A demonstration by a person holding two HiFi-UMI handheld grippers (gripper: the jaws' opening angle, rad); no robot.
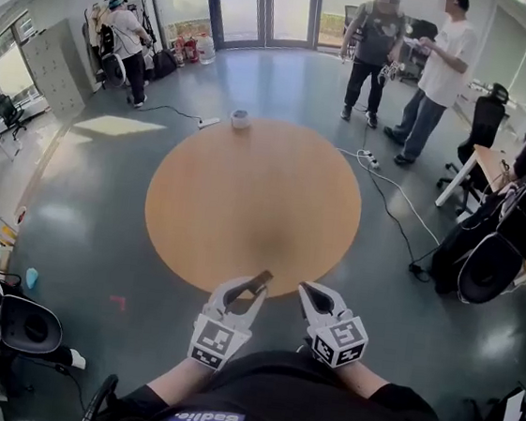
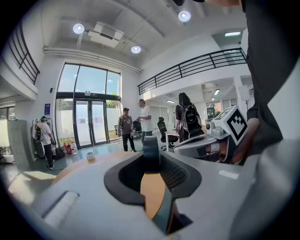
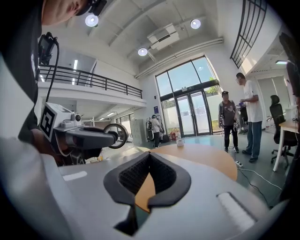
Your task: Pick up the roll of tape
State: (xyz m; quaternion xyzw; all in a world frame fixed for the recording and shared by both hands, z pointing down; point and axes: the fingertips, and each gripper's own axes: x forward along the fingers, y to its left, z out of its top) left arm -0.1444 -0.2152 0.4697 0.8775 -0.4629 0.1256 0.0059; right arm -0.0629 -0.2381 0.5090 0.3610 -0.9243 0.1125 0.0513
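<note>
The tape (image 1: 262, 279) is off the table and in the left gripper (image 1: 255, 286), whose jaws are clamped on it at a middling width, pads pressing on opposite sides of the ring. The right gripper's view shows it as a thin dark hoop with a wide hollow core (image 3: 115, 136). I judge it light and fairly stiff. It should hold its shape under a modest squeeze, though a roll this slim could bow if pinched hard. Its outer face is probably smooth and a little slick, so the ribbed pads matter. The present hold across the band looks sound. A pinch through the wall, one jaw inside the core, would also serve.

Materials, from the biggest down:

- The floor (image 1: 104, 196) is grey, hard and glossy enough to throw back window light.
- The table (image 1: 254, 204) is a flat round top in matt, light brown wood tone.
- Both grippers have smooth pale grey plastic shells with black, finely ribbed pads and marker cubes.
- The right gripper (image 1: 305, 293) is closed with its tips meeting, and nothing sits between them.
- A white thing (image 1: 240, 118) — small, round, and too far off to name — sits at the table's far edge.
</note>
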